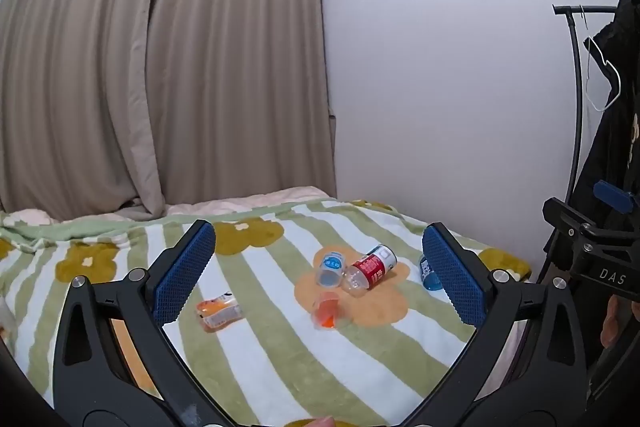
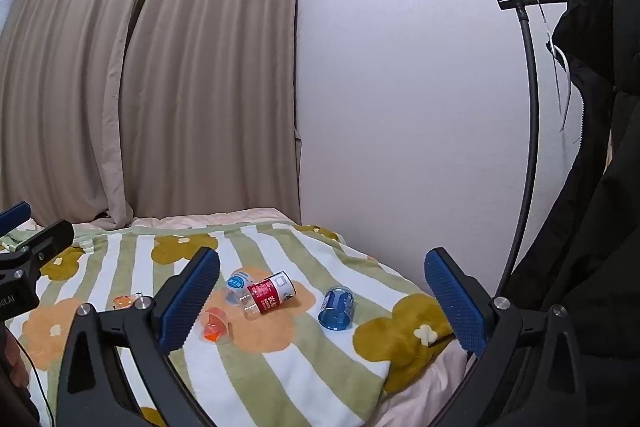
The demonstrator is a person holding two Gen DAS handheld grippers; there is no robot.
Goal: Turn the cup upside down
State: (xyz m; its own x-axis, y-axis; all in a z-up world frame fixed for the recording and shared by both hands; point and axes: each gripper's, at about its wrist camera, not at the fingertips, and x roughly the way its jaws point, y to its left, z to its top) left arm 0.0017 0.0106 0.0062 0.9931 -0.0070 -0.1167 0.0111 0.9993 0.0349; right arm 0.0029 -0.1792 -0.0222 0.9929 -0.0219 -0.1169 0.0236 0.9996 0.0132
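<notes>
Several small clear plastic cups lie on their sides on a striped flowered blanket (image 1: 280, 355). A red-labelled cup (image 1: 370, 269) leans against a light-blue-labelled cup (image 1: 330, 267); an orange-tinted cup (image 1: 327, 311) lies in front of them, an orange-printed cup (image 1: 219, 310) to the left, a blue cup (image 1: 429, 273) to the right. They also show in the right wrist view: red (image 2: 269, 294), light blue (image 2: 237, 285), orange (image 2: 215, 325), blue (image 2: 337, 307). My left gripper (image 1: 320, 275) and right gripper (image 2: 322, 301) are open, empty, held above the bed short of the cups.
Beige curtains (image 1: 160, 67) hang behind the bed and a white wall (image 1: 440, 67) runs along its right side. A black clothes rack (image 2: 528, 147) with a dark coat (image 2: 592, 187) stands to the right. The blanket's edge (image 2: 384, 379) drops off at the near right.
</notes>
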